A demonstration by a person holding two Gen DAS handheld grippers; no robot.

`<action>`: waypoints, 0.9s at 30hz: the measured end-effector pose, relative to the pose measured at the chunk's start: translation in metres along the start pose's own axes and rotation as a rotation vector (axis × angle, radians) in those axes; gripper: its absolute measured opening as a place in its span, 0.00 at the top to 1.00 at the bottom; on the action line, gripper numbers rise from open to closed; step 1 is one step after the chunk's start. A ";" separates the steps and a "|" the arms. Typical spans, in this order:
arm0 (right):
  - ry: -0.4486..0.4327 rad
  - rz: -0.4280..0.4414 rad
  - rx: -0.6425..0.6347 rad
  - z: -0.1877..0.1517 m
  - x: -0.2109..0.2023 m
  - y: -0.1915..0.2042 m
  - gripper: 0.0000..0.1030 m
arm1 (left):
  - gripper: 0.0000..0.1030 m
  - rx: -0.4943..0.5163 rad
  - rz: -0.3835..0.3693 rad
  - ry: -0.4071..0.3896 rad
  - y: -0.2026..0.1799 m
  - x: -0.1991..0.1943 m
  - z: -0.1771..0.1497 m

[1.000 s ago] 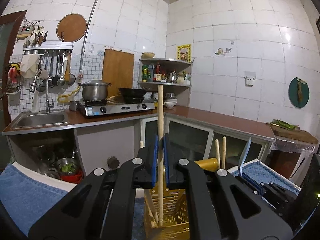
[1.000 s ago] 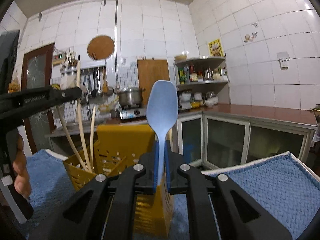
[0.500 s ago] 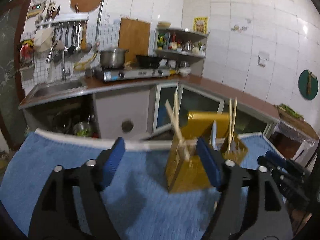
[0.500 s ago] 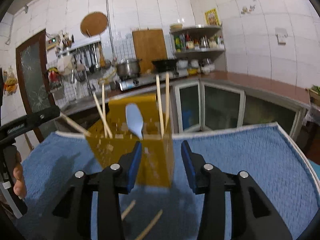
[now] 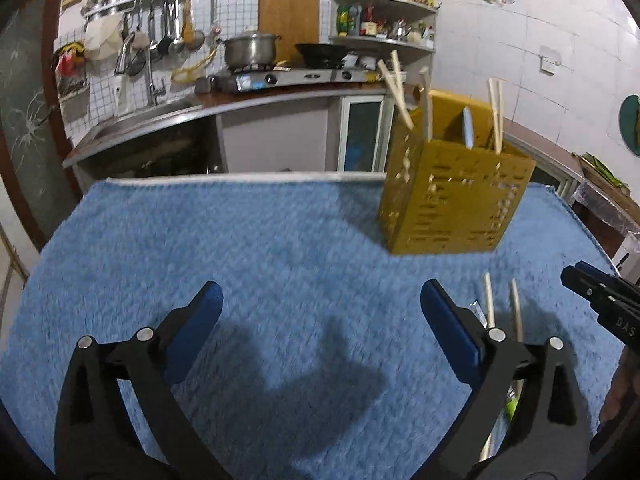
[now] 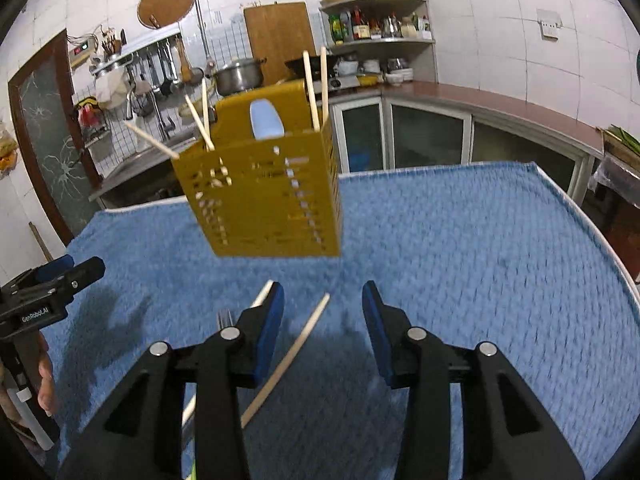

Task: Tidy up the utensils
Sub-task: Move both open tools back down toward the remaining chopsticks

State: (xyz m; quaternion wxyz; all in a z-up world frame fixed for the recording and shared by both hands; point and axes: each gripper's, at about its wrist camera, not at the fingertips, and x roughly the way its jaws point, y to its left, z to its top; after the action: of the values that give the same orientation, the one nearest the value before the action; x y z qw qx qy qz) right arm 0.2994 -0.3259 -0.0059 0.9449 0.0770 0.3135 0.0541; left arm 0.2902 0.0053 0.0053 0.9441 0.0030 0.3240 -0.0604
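Two chopsticks (image 6: 298,340) lying loose on blue towel (image 6: 480,260); right gripper (image 6: 323,312) hovering wide above them, left gripper (image 5: 320,320) gaping empty; yellow caddy (image 6: 260,200) standing beyond, awaiting them.

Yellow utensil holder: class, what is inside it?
The yellow utensil holder holds wooden chopsticks and a light blue spoon; their lower ends are hidden by its walls.

Towel: blue towel (image 5: 256,248) spread under everything.
Stove: steel pot (image 5: 250,49) and black wok (image 5: 320,49) on gas stove (image 5: 288,78).
Wall: wooden cutting board (image 6: 280,38) leaning upright.
Shelf: bottles on corner shelf (image 6: 376,40).
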 end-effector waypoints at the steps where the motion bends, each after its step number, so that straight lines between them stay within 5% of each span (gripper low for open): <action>1: 0.010 -0.001 0.006 -0.002 0.002 0.001 0.60 | 0.06 -0.008 0.002 0.010 0.003 0.002 -0.003; 15: 0.172 -0.043 0.014 -0.018 0.043 0.019 0.60 | 0.05 -0.042 0.024 0.123 0.022 0.035 -0.019; 19: 0.234 -0.057 0.008 -0.019 0.058 0.029 0.78 | 0.05 -0.036 0.021 0.130 0.018 0.037 -0.020; 27: 0.306 -0.106 0.024 -0.010 0.076 0.039 0.87 | 0.05 -0.033 -0.014 0.145 0.005 0.036 -0.019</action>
State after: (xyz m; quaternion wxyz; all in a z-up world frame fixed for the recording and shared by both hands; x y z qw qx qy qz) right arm 0.3521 -0.2751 -0.0516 0.8866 0.0625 0.4581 0.0114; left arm 0.3074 0.0075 -0.0323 0.9176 -0.0105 0.3925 -0.0616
